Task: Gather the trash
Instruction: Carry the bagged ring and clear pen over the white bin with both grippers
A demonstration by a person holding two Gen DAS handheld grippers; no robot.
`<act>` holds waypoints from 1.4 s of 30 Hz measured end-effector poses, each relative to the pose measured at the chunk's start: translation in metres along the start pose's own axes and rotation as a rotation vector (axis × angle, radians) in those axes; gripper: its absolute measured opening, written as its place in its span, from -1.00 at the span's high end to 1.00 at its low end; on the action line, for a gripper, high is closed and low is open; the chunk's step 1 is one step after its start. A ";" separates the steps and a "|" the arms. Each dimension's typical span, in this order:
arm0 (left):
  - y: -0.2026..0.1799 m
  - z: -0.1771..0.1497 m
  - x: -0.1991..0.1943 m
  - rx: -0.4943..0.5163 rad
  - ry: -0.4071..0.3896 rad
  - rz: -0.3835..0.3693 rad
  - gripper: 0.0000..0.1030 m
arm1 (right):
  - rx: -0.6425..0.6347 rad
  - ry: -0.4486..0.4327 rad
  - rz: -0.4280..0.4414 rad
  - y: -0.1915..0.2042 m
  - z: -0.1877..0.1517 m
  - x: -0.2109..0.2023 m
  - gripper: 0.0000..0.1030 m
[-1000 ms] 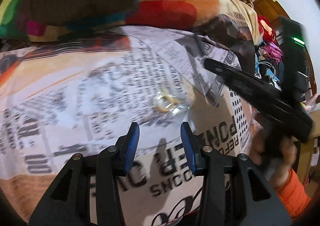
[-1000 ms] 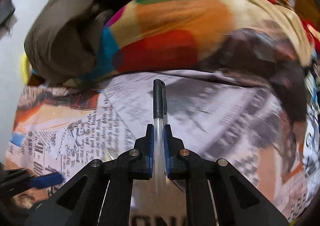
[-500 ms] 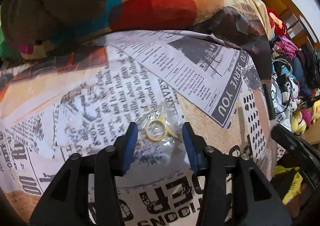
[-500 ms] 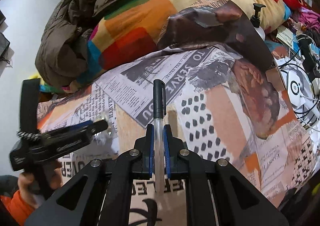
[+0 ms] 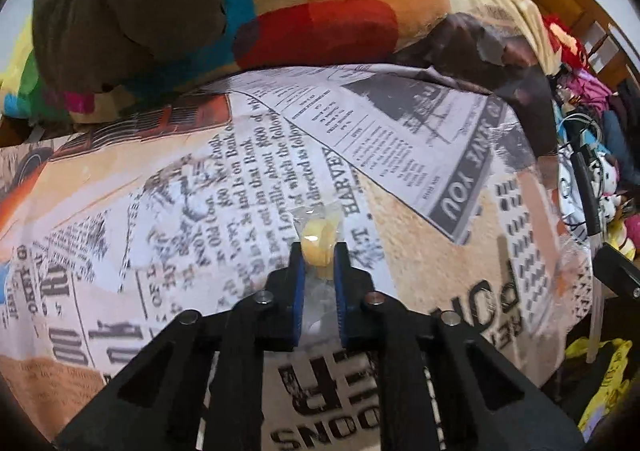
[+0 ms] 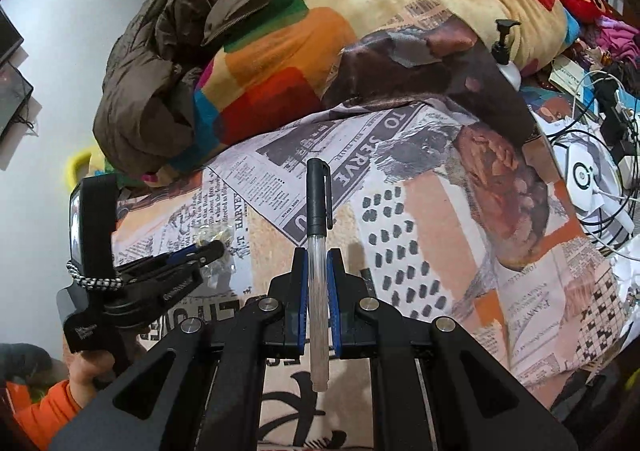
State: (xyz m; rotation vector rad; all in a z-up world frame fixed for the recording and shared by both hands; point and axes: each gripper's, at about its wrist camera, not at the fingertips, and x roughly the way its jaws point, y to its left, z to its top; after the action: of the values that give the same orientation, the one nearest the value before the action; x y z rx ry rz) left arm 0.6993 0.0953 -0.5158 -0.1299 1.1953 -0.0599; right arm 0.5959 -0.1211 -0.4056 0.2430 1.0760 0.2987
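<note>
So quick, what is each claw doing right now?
Left gripper: just closed on a clear plastic wrapper with a yellow ring.
Right gripper: shut on a black-capped clear pen.

Soft cloth, clear plastic, matt black tools

The newspaper-print bedsheet point(image 5: 400, 155) is matt cloth; the wrapper point(image 5: 318, 239) is glossy clear plastic over yellow; the pen point(image 6: 318, 251) has a clear smooth barrel and black cap; the brown jacket point(image 6: 160, 63) looks slightly shiny.

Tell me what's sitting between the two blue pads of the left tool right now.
A clear plastic wrapper with a yellow ring inside, pinched between the left tool's pads, which have just been closing. The left wrist view shows it.
</note>
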 end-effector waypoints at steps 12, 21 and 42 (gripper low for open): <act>-0.066 -0.039 -0.106 -0.018 -0.149 0.027 0.87 | -0.069 -0.033 0.084 -0.027 -0.019 -0.075 0.84; -0.106 -0.105 -0.188 -0.142 -0.212 0.042 0.87 | -0.193 -0.032 0.151 -0.035 -0.041 -0.154 0.83; -0.070 -0.270 -0.228 -0.203 -0.142 0.005 0.87 | -0.227 0.071 0.138 0.013 -0.169 -0.167 0.83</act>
State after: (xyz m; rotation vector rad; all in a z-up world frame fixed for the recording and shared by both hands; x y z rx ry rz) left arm 0.3659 0.0339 -0.3931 -0.3047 1.0575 0.0743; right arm 0.3698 -0.1595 -0.3404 0.1039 1.0874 0.5530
